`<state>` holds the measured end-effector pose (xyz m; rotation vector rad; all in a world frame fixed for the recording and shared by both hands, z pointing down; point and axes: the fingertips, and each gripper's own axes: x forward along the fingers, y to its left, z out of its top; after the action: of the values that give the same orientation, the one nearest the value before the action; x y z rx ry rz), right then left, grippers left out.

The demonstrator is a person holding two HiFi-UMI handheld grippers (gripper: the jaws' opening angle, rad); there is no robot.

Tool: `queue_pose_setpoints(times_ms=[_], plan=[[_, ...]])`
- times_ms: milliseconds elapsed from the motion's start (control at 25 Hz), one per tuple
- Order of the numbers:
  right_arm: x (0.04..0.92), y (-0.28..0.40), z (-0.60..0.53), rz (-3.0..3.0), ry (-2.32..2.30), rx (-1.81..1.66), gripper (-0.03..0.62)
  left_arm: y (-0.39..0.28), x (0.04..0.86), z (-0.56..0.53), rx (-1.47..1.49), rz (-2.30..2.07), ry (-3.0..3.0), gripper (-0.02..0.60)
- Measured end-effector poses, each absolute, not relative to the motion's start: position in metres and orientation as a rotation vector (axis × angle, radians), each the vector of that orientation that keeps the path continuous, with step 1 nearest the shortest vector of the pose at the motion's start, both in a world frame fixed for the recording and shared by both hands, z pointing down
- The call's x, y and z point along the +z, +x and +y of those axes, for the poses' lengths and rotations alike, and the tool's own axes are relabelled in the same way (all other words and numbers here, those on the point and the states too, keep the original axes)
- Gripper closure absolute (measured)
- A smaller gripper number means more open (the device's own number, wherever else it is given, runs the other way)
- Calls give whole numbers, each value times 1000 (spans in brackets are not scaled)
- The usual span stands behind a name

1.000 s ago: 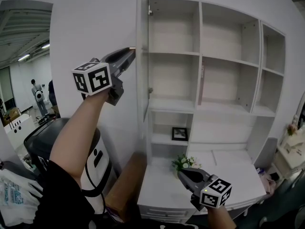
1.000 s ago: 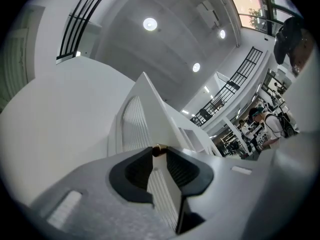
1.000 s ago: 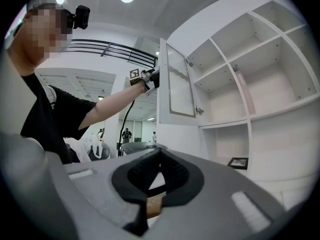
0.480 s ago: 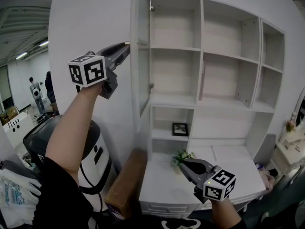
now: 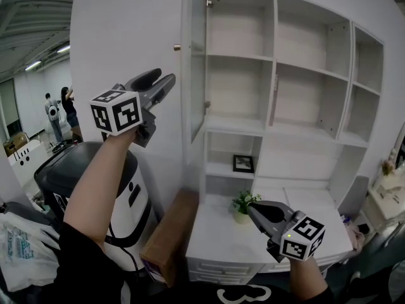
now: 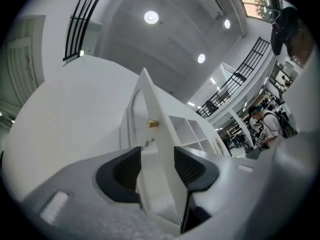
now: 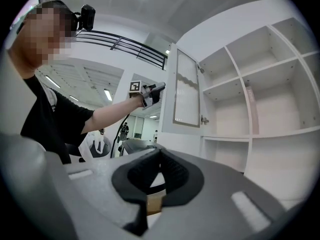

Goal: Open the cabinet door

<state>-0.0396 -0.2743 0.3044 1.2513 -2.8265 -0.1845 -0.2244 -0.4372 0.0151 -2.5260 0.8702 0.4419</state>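
Two left gripper (image 5: 166, 78) jaws just spread, empty (cabinet door (image 5: 196, 75) open); right gripper (image 5: 252, 206) pressed together.

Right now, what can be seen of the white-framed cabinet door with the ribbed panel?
The white-framed cabinet door has a tall ribbed, translucent panel and a small brass knob on its outer face. It hangs upright on metal hinges at the left side of the white open shelf unit, swung wide open and nearly edge-on to the head view. Nothing touches it: the left gripper, whose jaws have just been opening, sits below the knob, empty and apart from it.
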Motion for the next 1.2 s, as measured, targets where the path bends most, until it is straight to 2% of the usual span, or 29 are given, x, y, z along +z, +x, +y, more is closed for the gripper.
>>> queue_pose_setpoints(times_ms=[160, 280, 520, 720, 960, 1200], plan=[[300, -38, -257, -2841, 1204, -203, 594, -223, 64, -403, 430, 885, -2596, 401], [300, -33, -240, -2852, 1183, -191, 594, -212, 102, -365, 396, 907, -2621, 468], [309, -12, -200, -2874, 1210, -180, 594, -163, 199, -284, 321, 845, -2805, 547], [327, 0, -157, -2868, 1226, -177, 594, -119, 277, -209, 243, 817, -2918, 573], [355, 15, -113, -2842, 1323, -169, 594, -55, 335, -122, 170, 634, -2996, 574], [372, 30, -71, -2867, 1450, -110, 594, -53, 373, -85, 175, 661, -3083, 574]])
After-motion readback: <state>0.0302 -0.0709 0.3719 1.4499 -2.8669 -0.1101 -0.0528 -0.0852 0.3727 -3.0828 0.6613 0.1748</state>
